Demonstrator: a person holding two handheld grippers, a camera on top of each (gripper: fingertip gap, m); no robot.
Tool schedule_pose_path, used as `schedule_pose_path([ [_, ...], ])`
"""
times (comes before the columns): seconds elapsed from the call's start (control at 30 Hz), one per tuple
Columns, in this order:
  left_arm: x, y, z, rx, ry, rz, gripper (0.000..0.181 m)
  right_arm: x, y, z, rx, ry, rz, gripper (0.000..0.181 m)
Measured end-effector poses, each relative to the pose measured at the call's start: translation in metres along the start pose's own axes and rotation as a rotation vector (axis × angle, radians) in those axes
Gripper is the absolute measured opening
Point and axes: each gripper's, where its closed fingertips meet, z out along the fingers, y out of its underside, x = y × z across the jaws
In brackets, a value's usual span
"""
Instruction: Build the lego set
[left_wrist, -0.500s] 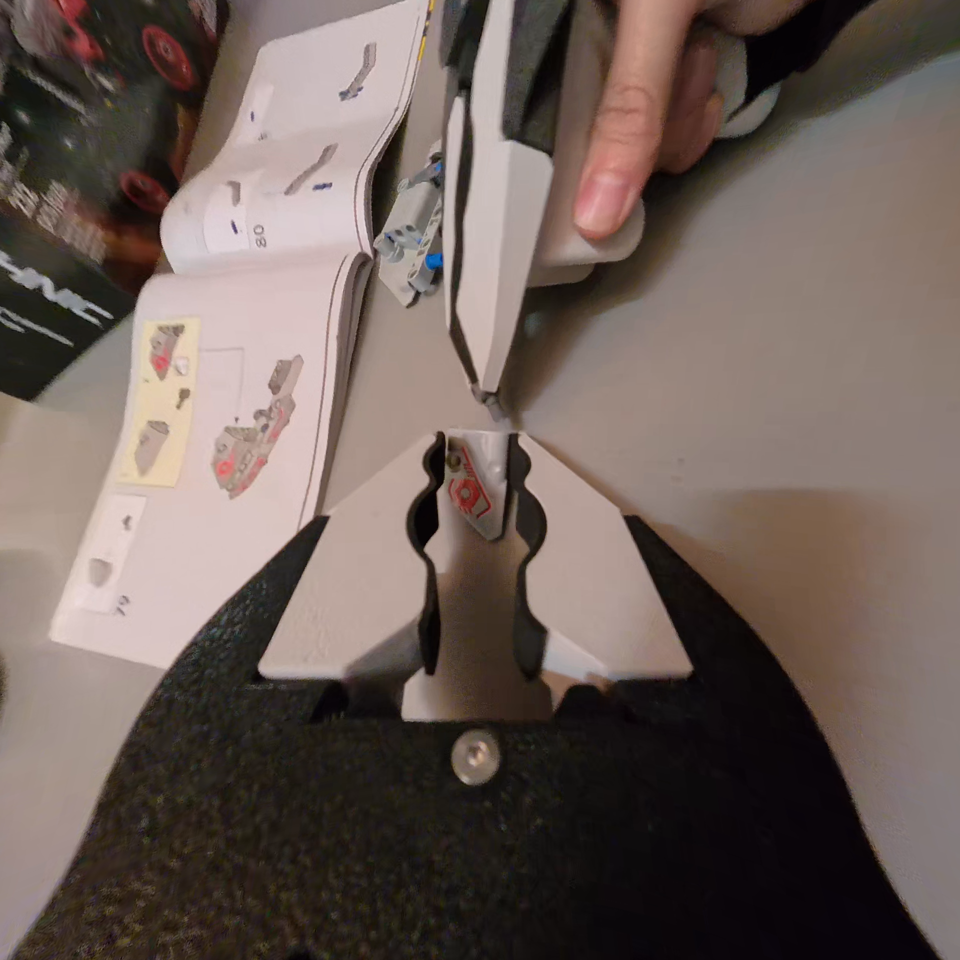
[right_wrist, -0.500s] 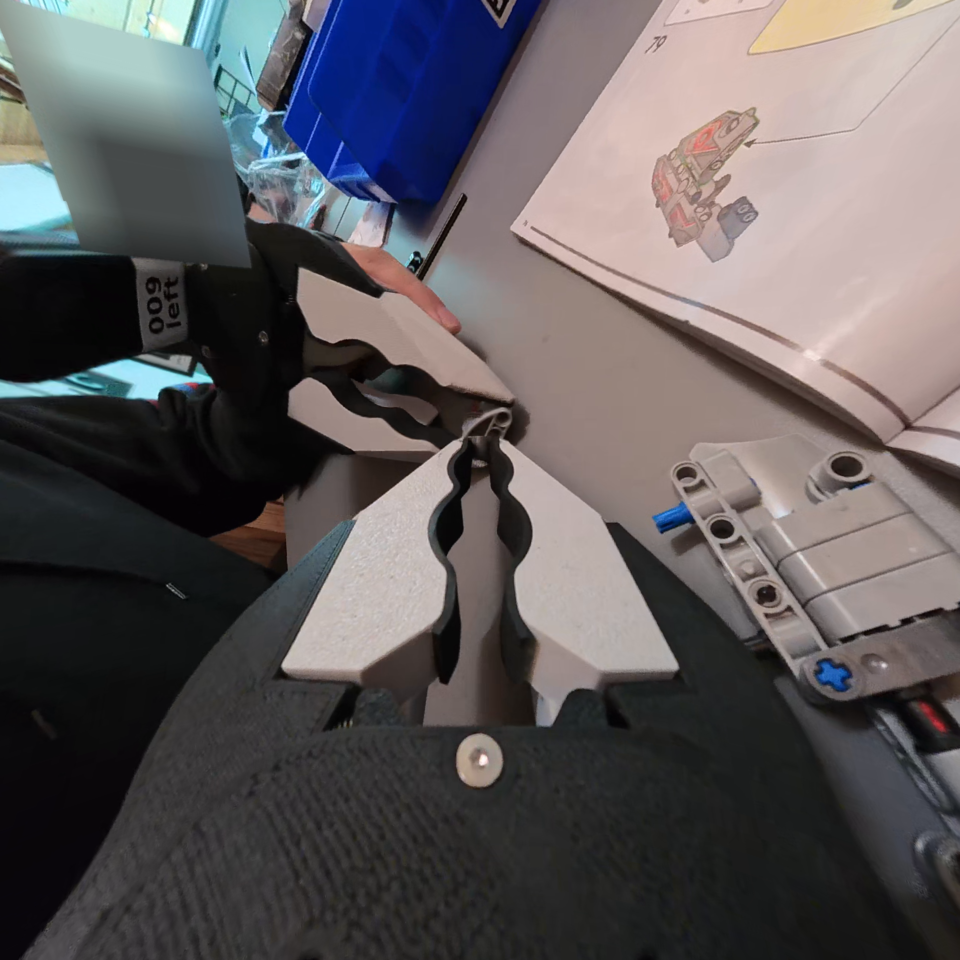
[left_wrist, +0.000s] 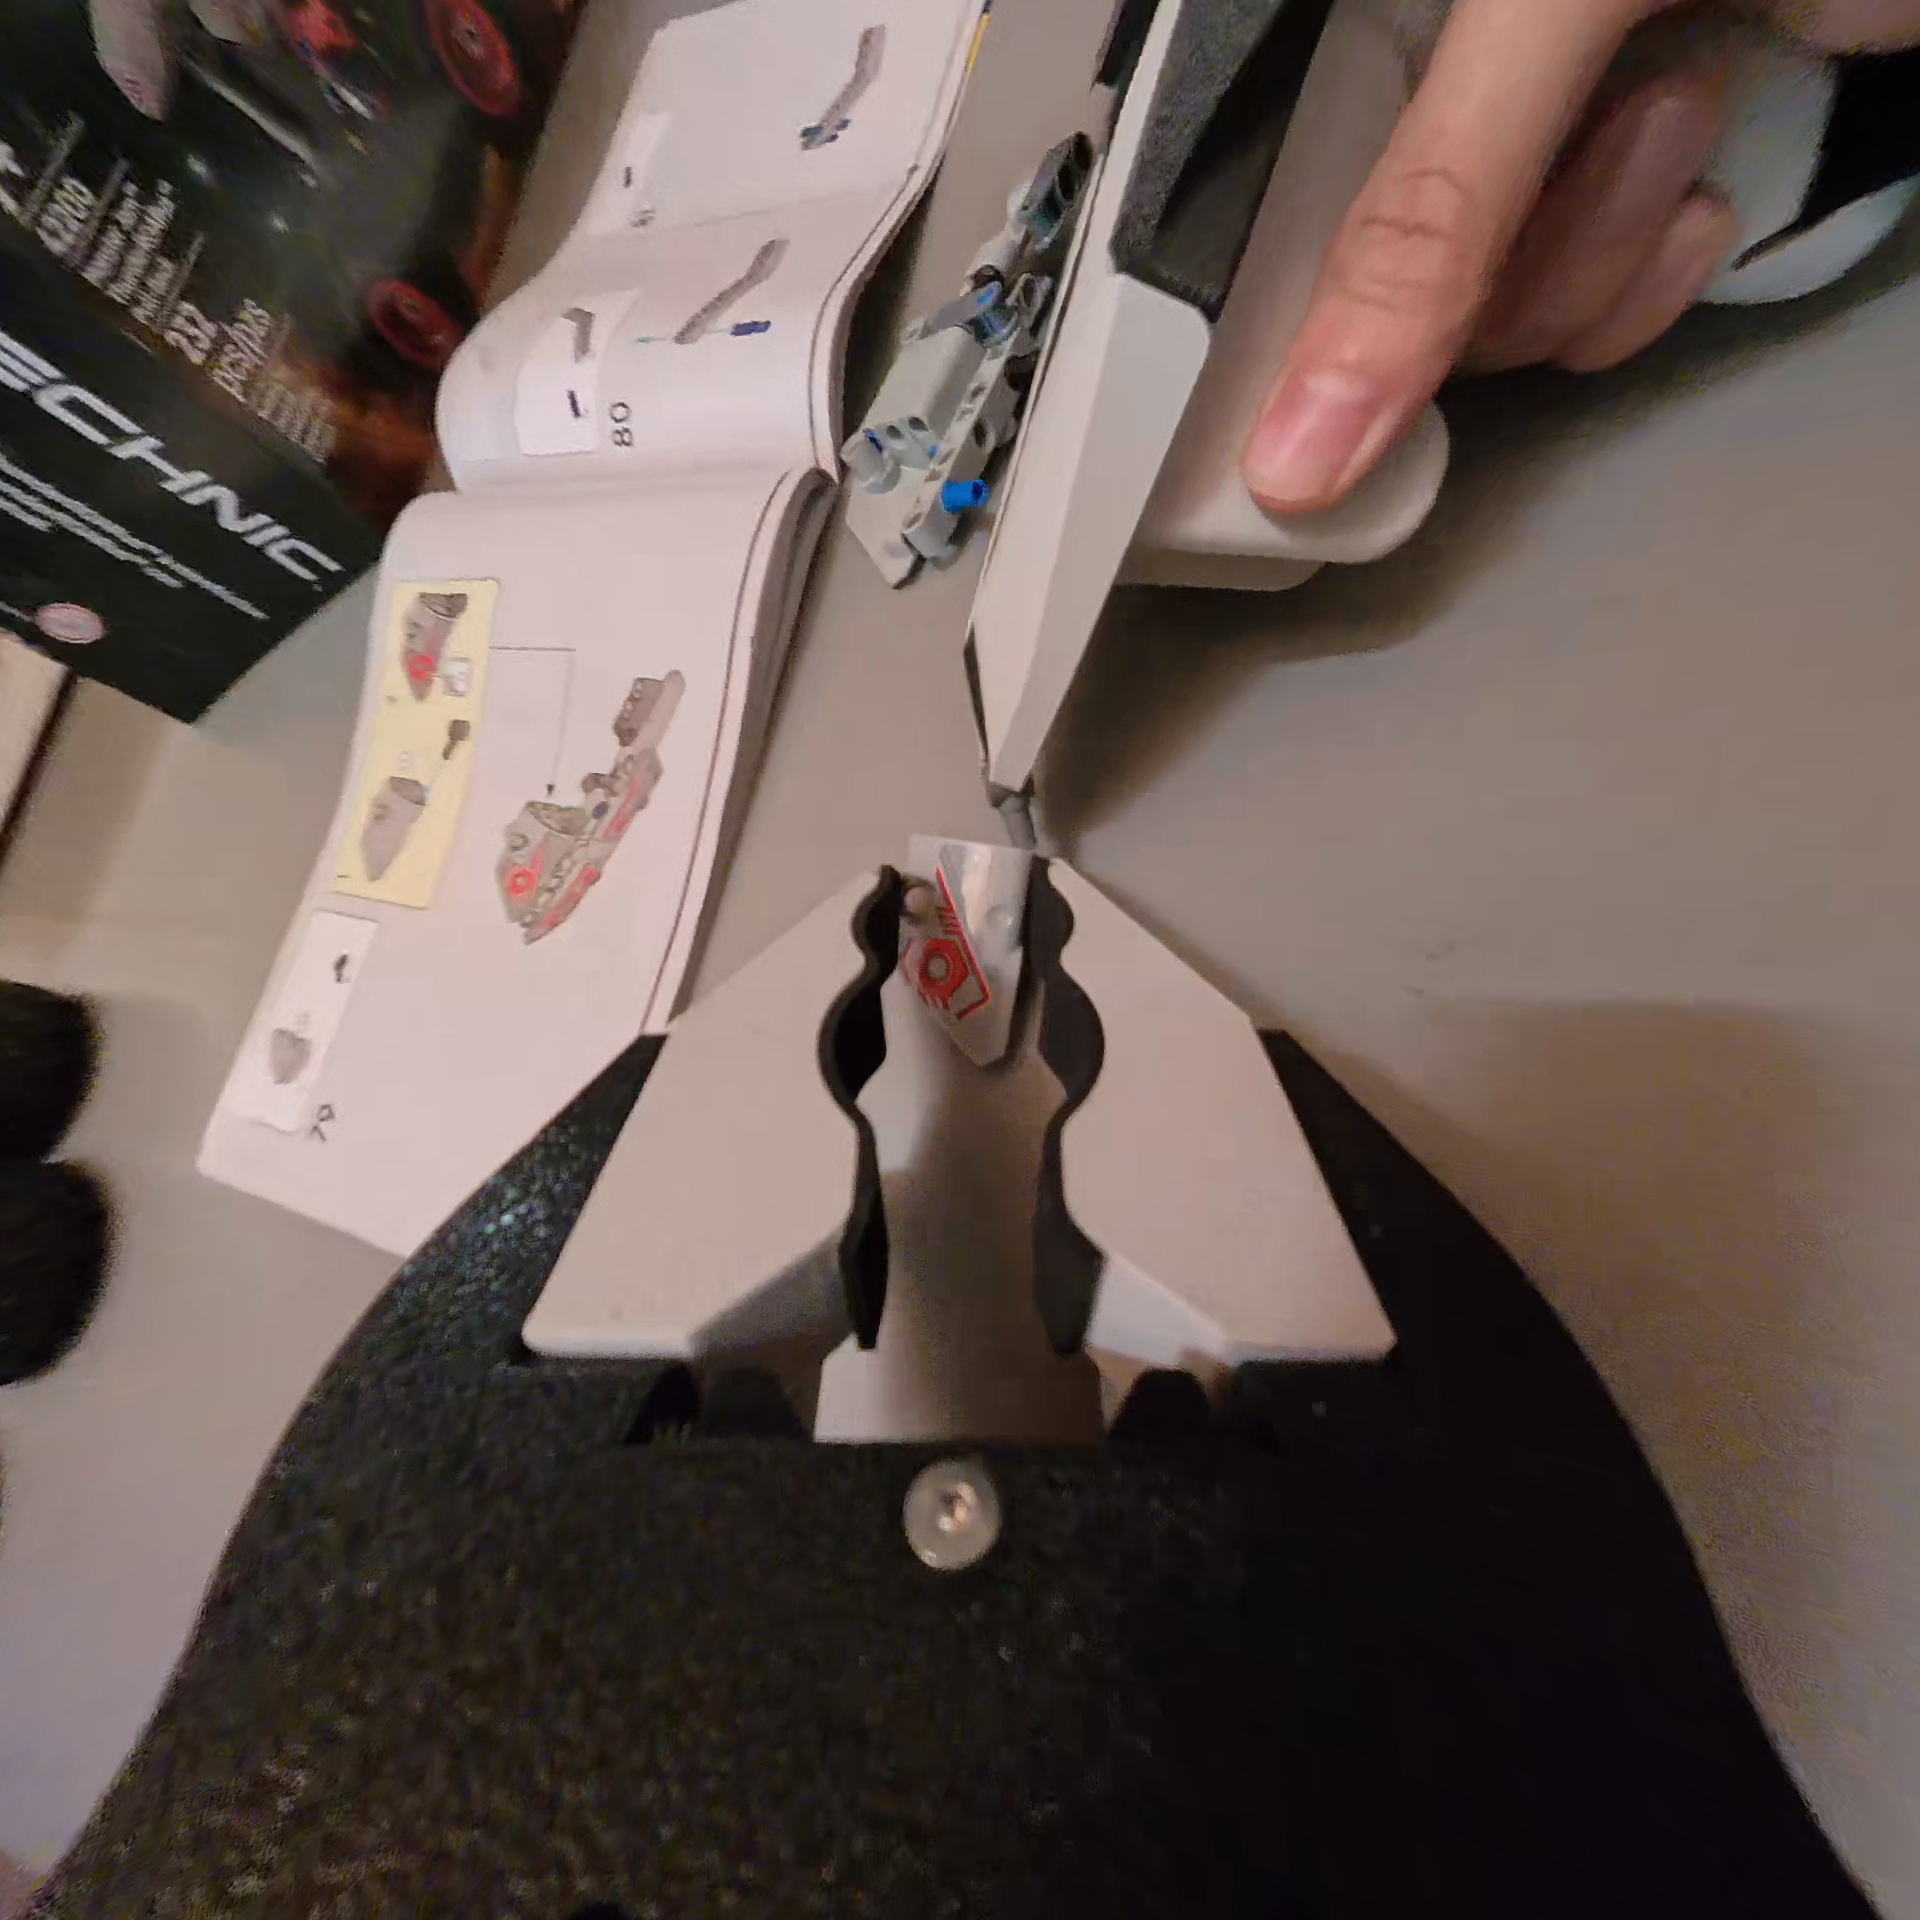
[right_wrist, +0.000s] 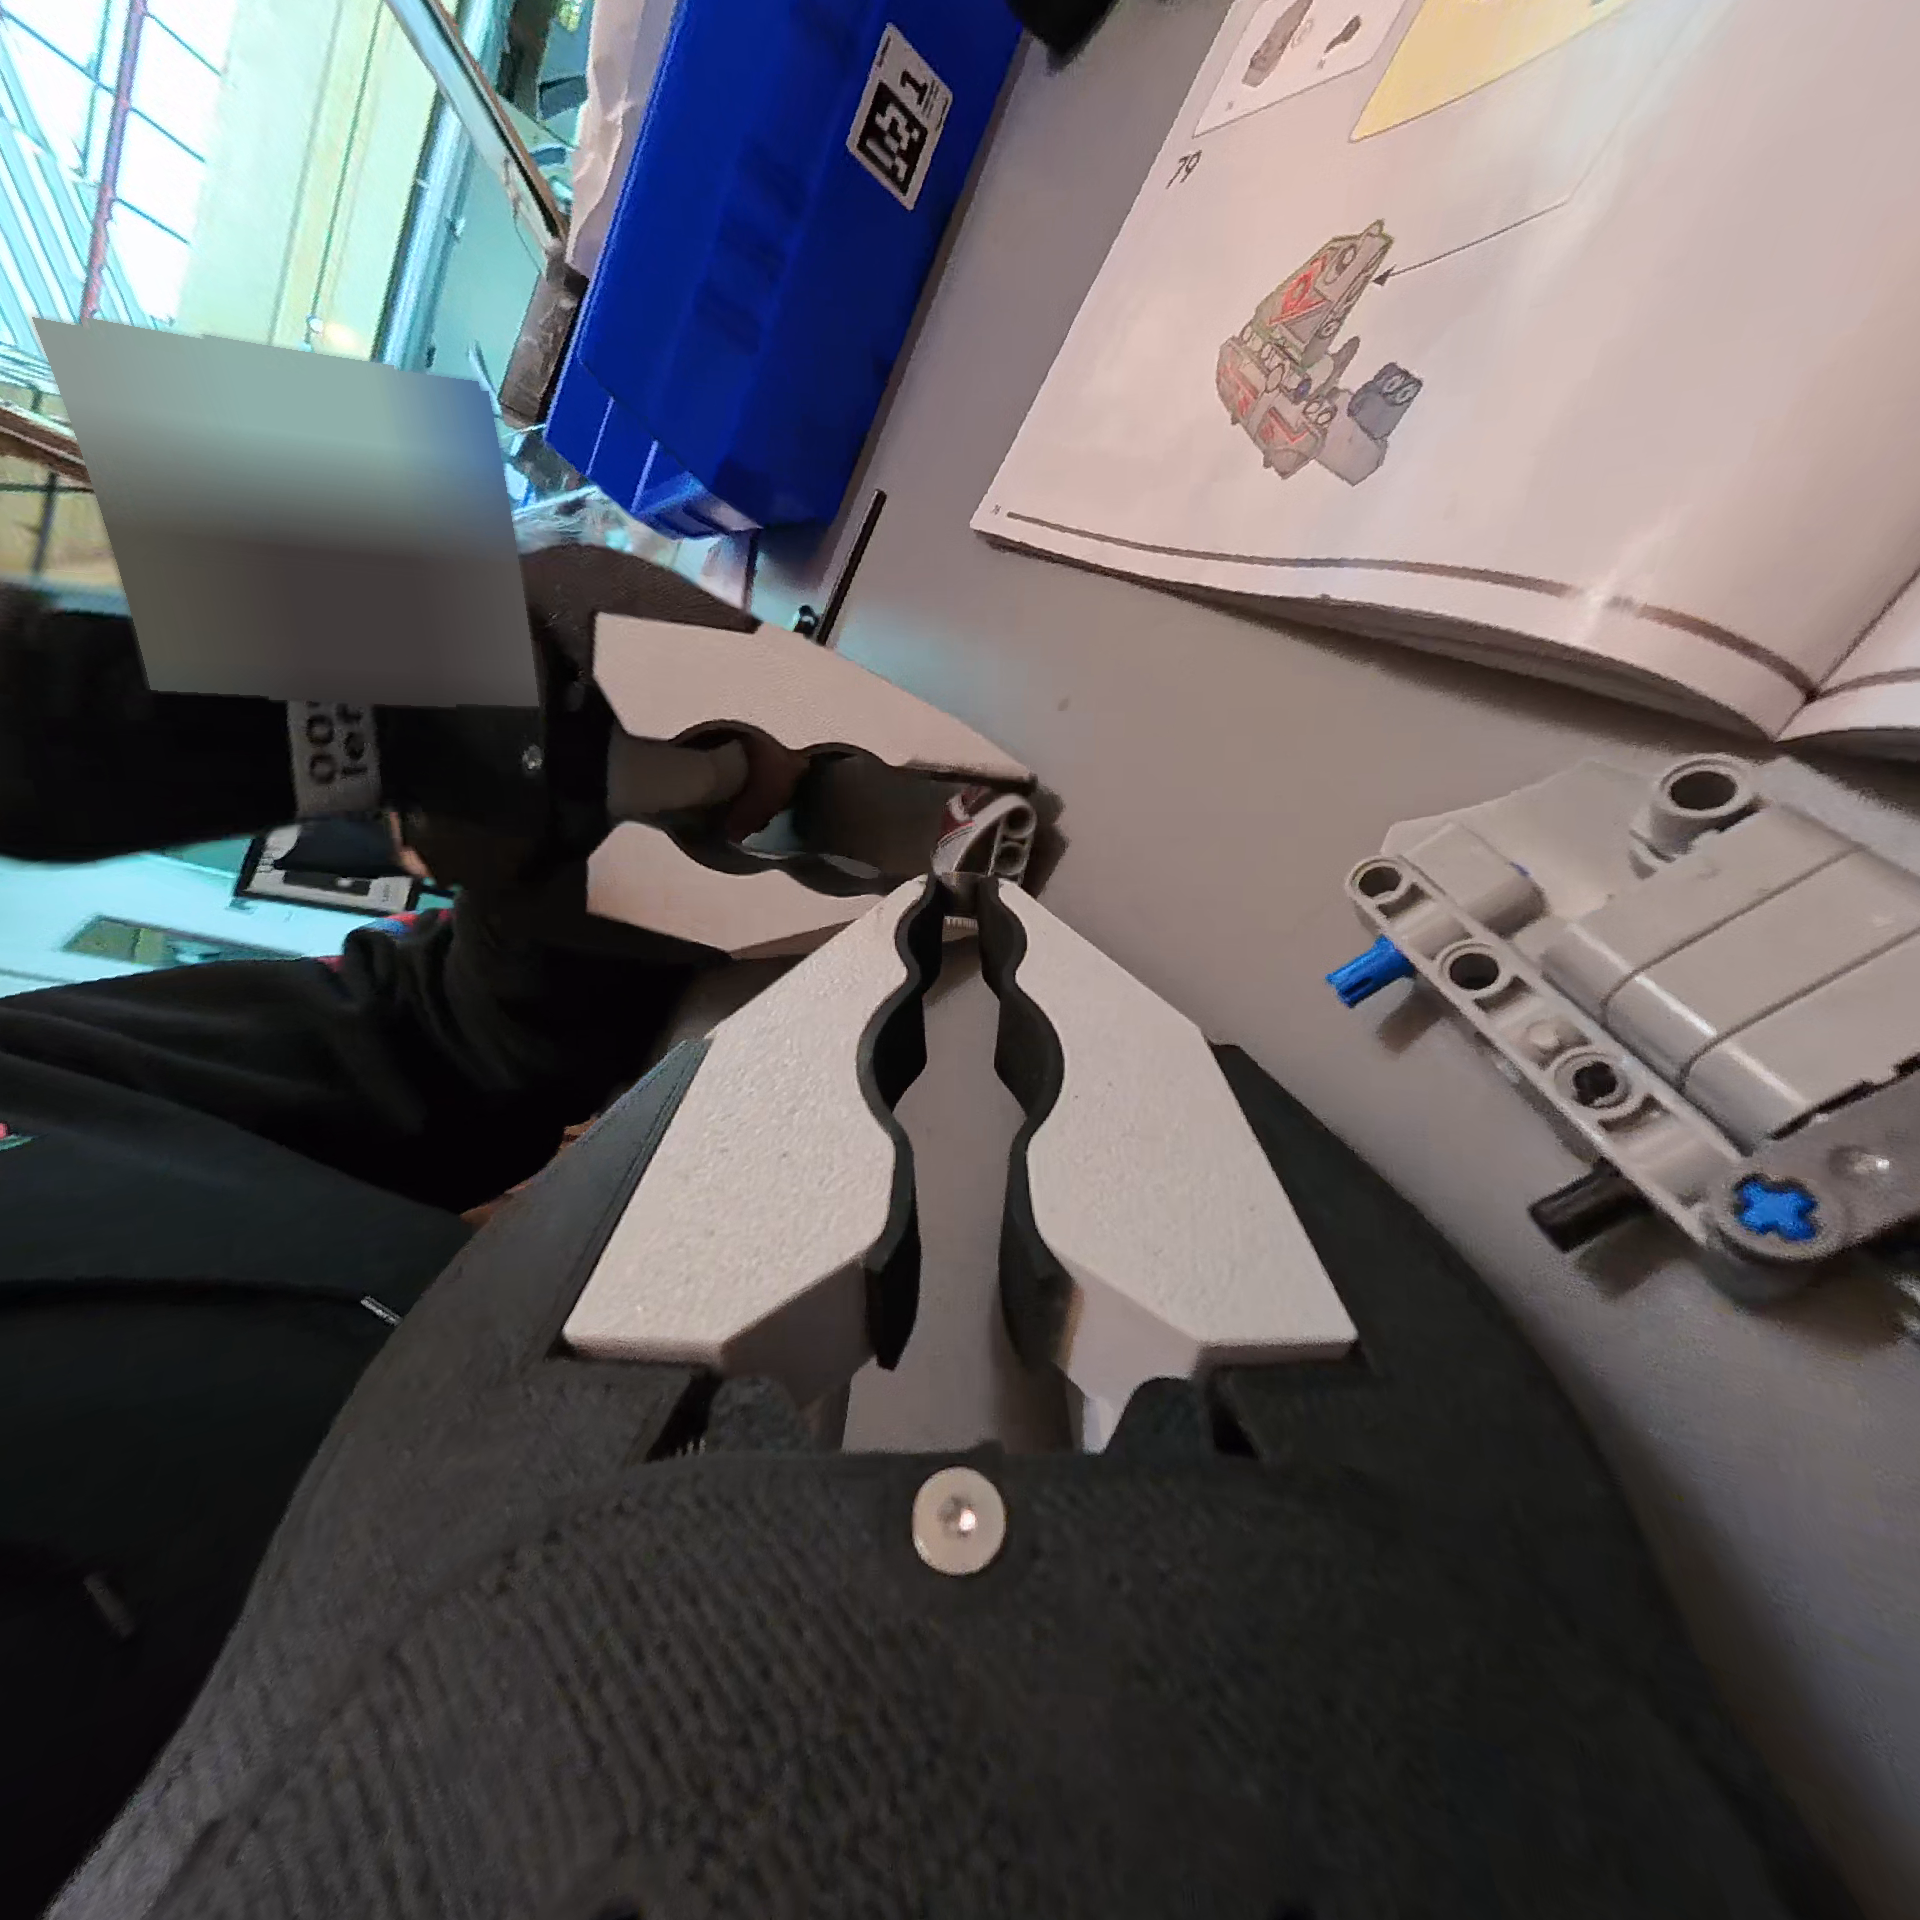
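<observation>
Two grippers meet tip to tip over a grey table (left_wrist: 1507, 935). The left gripper (left_wrist: 961, 894) is clamped on one small grey panel (left_wrist: 961, 956) with a red printed pattern, held at the very tips. The right gripper (right_wrist: 961, 899) is pinched together on one small grey pin (left_wrist: 1016, 816), which touches the panel's top edge.

One open booklet (left_wrist: 582, 790) lies just left of the panel, showing three build drawings and printed page numbers. One grey sub-assembly (right_wrist: 1683, 997) with blue pins lies beside the booklet's spine, just behind the right gripper. One dark set box (left_wrist: 177, 343) with white lettering stands beyond the booklet's far corner. One blue bin (right_wrist: 769, 260) carrying a black-and-white label stands at the table's edge near the booklet.

Right of the panel, the table is bare up to the frame edge.
</observation>
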Motion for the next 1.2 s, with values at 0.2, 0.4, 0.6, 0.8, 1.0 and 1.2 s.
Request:
schedule_pose_path([
  [0.2,-0.0066,-0.0027,0.0013,-0.005,-0.113,0.030,0.022,0.0035,-0.0065,-0.0019,0.100,0.086,0.021,0.005],
  [0.4,-0.0095,0.0000,0.0030,-0.023,-0.099,-0.026,0.022,0.0057,-0.0097,0.0001,0.170,0.100,0.089,0.006],
  [0.6,-0.0064,0.0022,0.0038,-0.031,-0.014,-0.122,0.022,0.0056,-0.0091,0.0017,0.191,0.098,0.142,0.006],
  [0.8,-0.0056,0.0002,0.0027,-0.025,-0.071,-0.042,0.022,0.0057,-0.0057,0.0002,0.164,0.059,0.234,0.006],
  [1.0,-0.0073,-0.0013,0.0014,-0.039,-0.161,0.059,0.022,0.0065,-0.0040,-0.0005,0.165,0.087,0.237,0.006],
  [1.2,-0.0042,-0.0021,0.0023,-0.021,-0.110,0.035,0.022,0.0062,-0.0036,-0.0012,0.202,0.078,0.260,0.006],
])
